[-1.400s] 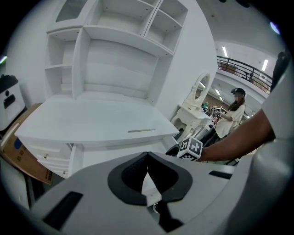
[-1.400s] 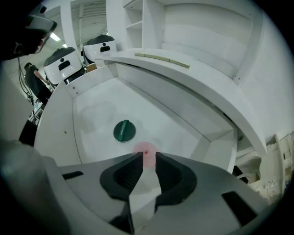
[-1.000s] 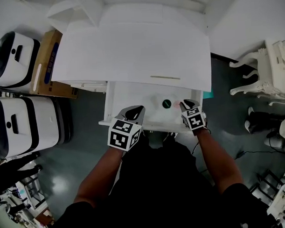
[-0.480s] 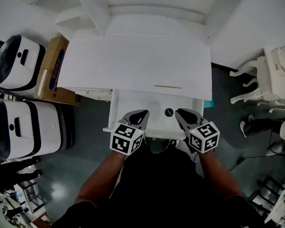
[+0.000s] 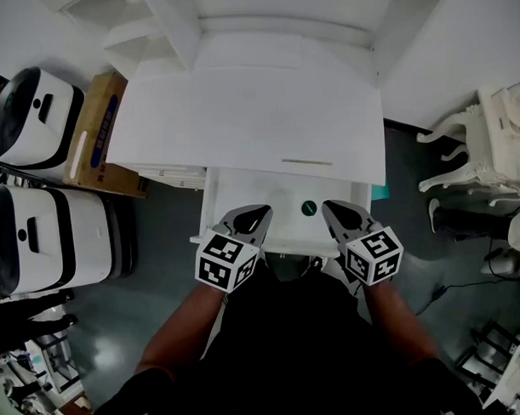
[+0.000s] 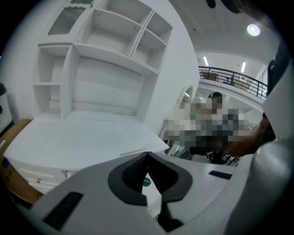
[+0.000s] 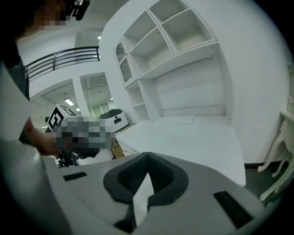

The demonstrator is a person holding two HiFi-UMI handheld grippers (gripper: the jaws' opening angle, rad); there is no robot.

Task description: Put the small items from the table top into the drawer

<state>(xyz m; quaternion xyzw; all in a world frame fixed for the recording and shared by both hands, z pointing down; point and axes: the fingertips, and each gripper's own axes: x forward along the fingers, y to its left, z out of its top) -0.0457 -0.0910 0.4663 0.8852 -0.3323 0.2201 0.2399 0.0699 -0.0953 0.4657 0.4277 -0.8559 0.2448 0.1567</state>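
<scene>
Nearest you, both grippers sit at the near edge of the open drawer (image 5: 242,191), pointing away from you. Your left gripper (image 5: 257,216) has its jaws together at the tips with nothing held; its own view shows the pads meeting. Your right gripper (image 5: 334,212) reads the same: jaws together, empty. The two are apart, left and right of the drawer's middle. Between them and slightly farther, a small green round item (image 5: 309,208) lies inside the drawer, right of centre, touching neither gripper. Beyond the drawer, the white table top (image 5: 248,101) carries no small items that I can make out. White shelves (image 5: 177,18) stand at the far edge
</scene>
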